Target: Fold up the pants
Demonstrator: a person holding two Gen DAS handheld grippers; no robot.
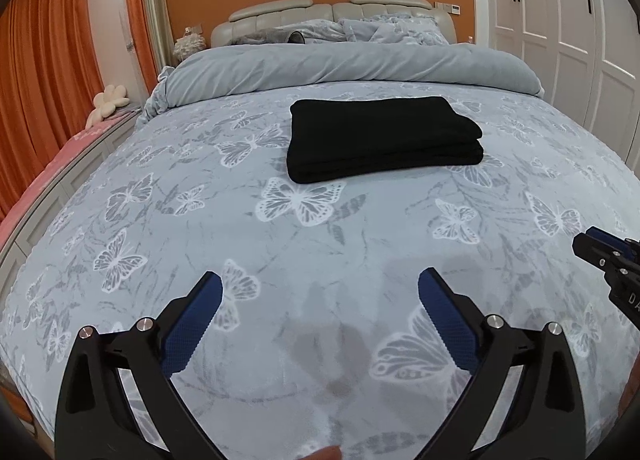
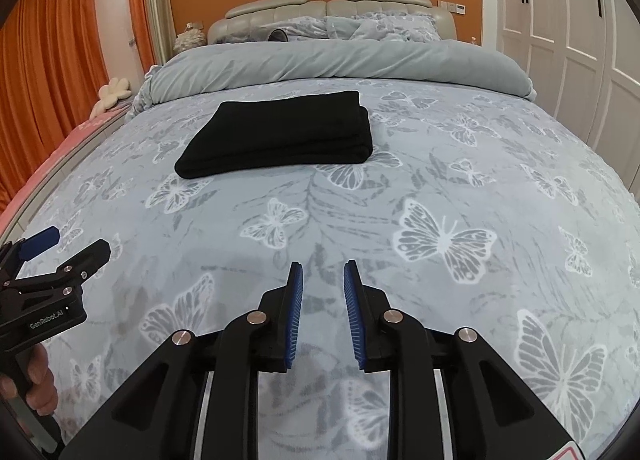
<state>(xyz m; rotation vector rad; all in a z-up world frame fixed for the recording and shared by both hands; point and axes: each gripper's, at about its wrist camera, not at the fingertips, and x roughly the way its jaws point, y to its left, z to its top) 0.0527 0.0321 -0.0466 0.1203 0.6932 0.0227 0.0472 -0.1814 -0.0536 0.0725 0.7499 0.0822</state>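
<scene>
Your left gripper [image 1: 320, 292] stands wide open with nothing between its pads, hovering over the near edge of the bed [image 1: 168, 227]; your right gripper [image 2: 322, 280] is parted only a little and also holds nothing; the black pants [image 1: 384, 137] lie folded in a neat stack mid-bed, towards the turned-back duvet [image 1: 340, 63], well clear of both; the folding looks finished, with little left beyond perhaps withdrawing.

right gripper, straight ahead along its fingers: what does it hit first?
Most likely the butterfly bedspread. The right gripper points down at bare cover, jaws empty and slightly apart. The folded black pants lie farther up and left of that line, though fisheye depth is uncertain.
</scene>
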